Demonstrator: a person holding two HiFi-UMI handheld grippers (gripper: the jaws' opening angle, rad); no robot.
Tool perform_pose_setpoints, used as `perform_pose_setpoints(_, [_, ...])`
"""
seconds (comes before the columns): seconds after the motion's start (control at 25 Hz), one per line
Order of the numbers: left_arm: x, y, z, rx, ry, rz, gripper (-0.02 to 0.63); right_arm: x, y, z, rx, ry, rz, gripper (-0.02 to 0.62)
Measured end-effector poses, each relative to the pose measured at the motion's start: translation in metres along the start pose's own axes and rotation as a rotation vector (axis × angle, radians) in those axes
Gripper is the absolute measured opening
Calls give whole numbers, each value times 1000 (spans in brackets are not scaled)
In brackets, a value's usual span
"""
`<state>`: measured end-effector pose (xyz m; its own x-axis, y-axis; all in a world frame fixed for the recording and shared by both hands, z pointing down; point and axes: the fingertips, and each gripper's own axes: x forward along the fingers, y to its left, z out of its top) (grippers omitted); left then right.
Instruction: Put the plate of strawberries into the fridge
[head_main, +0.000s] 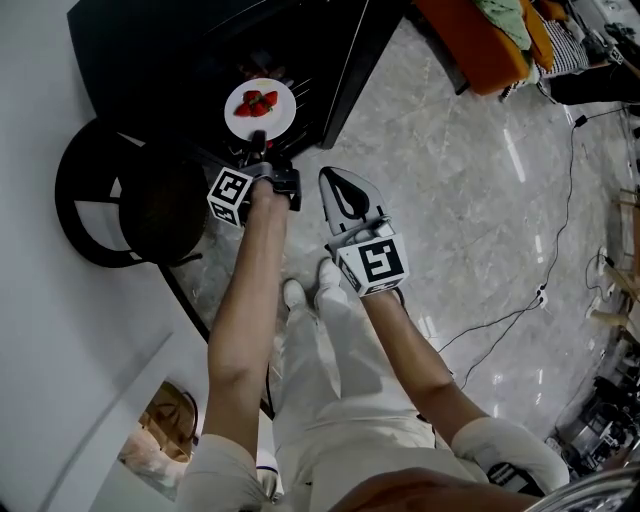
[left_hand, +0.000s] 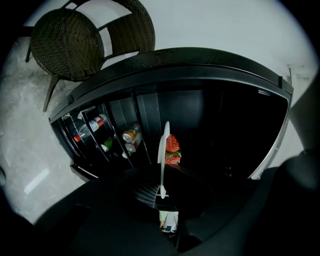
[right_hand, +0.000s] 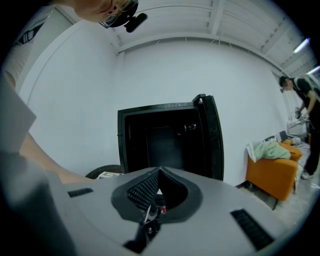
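Left gripper fingers clamped on the rim of the plate of strawberries, held at the open fridge, door shelves holding cans; right gripper fingers together, empty.

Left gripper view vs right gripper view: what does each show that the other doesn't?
Left only: the left gripper shut on the plate, strawberries on it, shelved cans and bottles. Right only: the right gripper shut and empty, an orange sofa, a person at the far right. Both: the open black fridge.
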<state>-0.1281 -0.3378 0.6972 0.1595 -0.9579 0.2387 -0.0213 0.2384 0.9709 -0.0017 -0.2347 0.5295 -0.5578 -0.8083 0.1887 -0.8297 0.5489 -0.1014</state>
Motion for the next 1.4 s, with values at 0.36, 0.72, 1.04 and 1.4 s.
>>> perform_pose_setpoints(0.36, [16,6,12,19,9,19,11,-1,-6,-6,-3,14,-11,12])
perform_pose_setpoints(0.72, [25,22,20,-16,-13,40,11,0,-7,-10,-6,23,-9,12])
perform_pose_setpoints(1.04, [31,25,19,-42,-22,61,11,2,-3,-10,-1,47,-4,12])
perform_pose_setpoints(1.4, [41,28,20,-70,-11,64,11,1,-4,-12,0,30,6,12])
